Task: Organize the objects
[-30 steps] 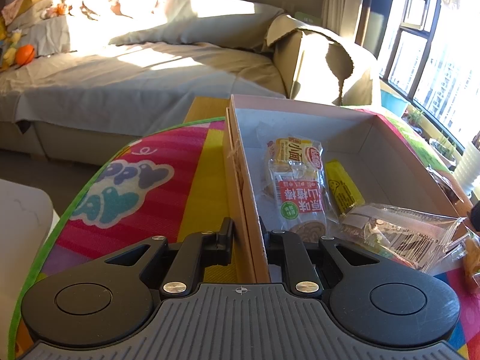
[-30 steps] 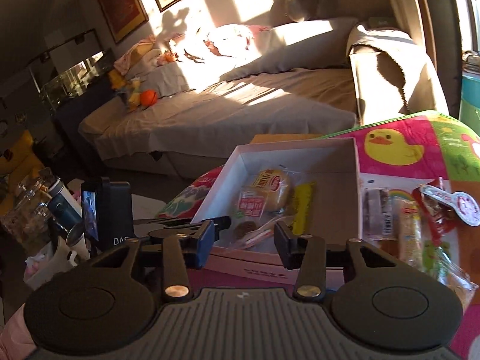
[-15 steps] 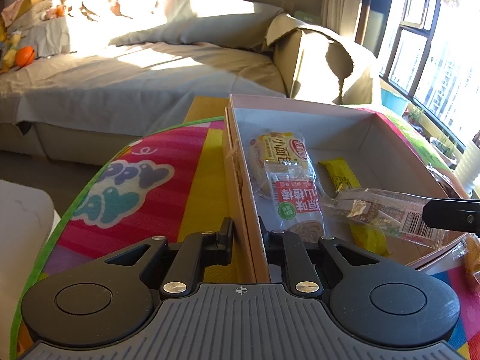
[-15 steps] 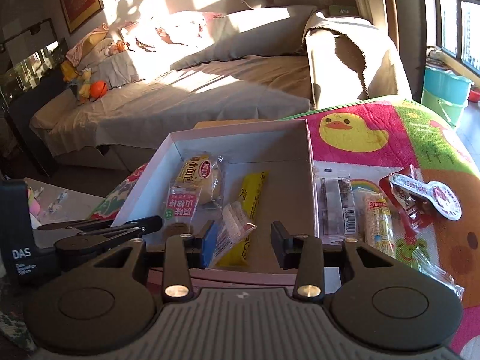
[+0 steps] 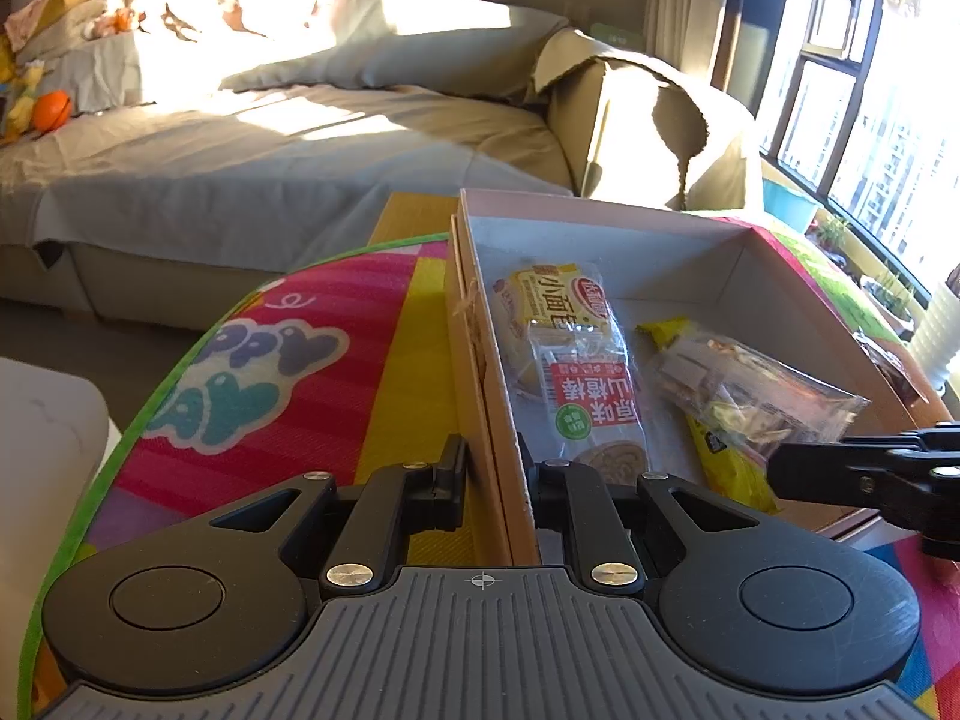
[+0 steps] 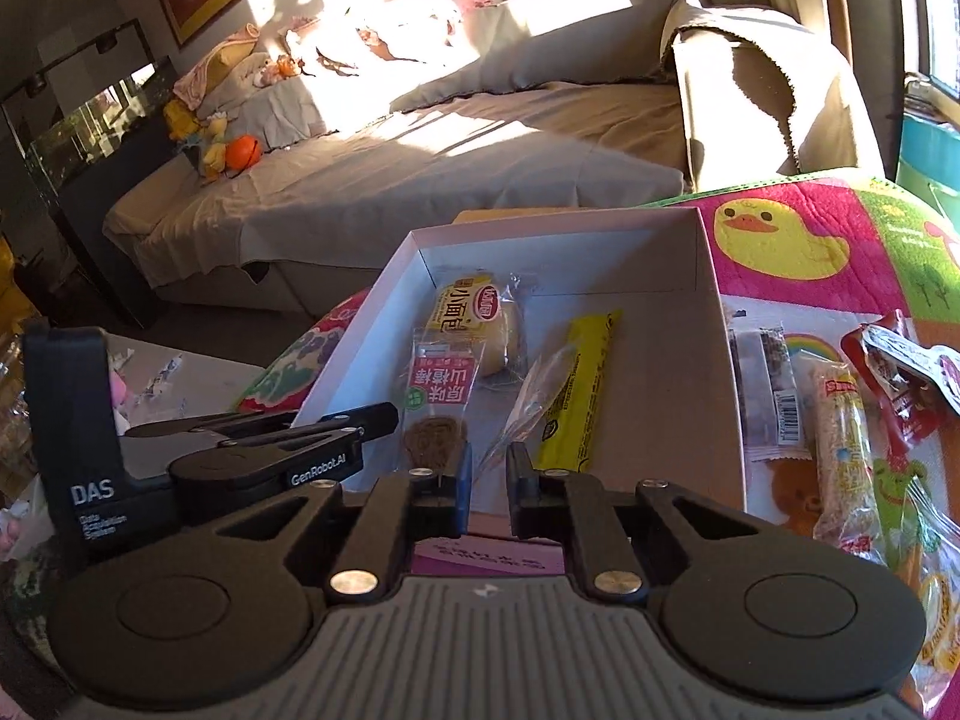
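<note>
My left hand-held gripper [image 5: 491, 468] is clamped on the near left wall of the cardboard box [image 5: 606, 213], one finger inside, one outside. My right hand-held gripper [image 6: 486, 474] pinches the near end of a clear snack packet [image 6: 531, 396], which lies in the box across the yellow bar [image 6: 579, 384]. At 11 o'clock lie a bread pack [image 6: 474, 318] and a red-labelled packet [image 6: 444, 387]. More snacks [image 6: 840, 420] sit on the surface at 2 o'clock.

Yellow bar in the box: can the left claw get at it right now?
Probably not yet. The left claw is clamped on the box wall, and the right claw holds a clear packet right beside the yellow bar.
</note>
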The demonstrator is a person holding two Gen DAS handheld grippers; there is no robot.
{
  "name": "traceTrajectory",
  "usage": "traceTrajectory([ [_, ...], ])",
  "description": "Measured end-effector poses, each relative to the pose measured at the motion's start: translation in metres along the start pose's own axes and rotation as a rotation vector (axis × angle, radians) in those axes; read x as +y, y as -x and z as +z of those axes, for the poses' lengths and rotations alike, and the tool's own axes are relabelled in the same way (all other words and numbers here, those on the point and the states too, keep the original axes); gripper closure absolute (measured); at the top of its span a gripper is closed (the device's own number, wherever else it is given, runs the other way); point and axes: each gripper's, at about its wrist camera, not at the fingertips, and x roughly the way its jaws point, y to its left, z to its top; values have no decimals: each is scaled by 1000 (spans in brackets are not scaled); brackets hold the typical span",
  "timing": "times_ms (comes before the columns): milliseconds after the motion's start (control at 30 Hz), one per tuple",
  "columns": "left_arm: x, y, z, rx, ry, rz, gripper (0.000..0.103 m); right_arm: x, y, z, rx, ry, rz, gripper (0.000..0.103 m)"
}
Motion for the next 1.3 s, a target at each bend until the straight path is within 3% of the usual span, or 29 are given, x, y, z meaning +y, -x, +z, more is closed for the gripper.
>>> traceTrajectory([
  [133, 0, 0, 0, 1, 0, -1, 87, -11, -22, 7, 65, -46, -13, 90],
  [267, 1, 1, 0, 1, 0, -2, 87, -10, -1, 4, 5, -16, 15, 86],
  [433, 1, 1, 0, 1, 1, -3, 87, -15, 42, -4, -111, 51, -69, 56],
  [567, 2, 1, 1, 0, 2, -4, 87, -35, 71, -15, -179, 51, -183, 44],
  [633, 1, 1, 1, -1, 4, -3, 87, -51, 83, -22, -200, 21, -252, 31],
  [700, 1, 1, 1, -1, 3, -4, 87, -70, 90, -29, -204, -29, -294, 27],
  [833, 1, 1, 1, -1, 3, -3, 87, -106, 87, -34, -172, -120, -322, 27],
  [933, 1, 1, 1, 0, 3, -3, 87, -125, 78, -27, -148, -161, -269, 27],
  [1167, -2, 0, 0, 3, -2, 13, 88, -147, 22, 44, -78, -232, -163, 28],
  [1200, -2, 0, 0, 4, -1, 13, 88, -149, 9, 55, -55, -238, -163, 32],
  [1300, -3, 0, 1, 6, -3, 14, 88, -154, -31, 78, 15, -226, -208, 63],
])
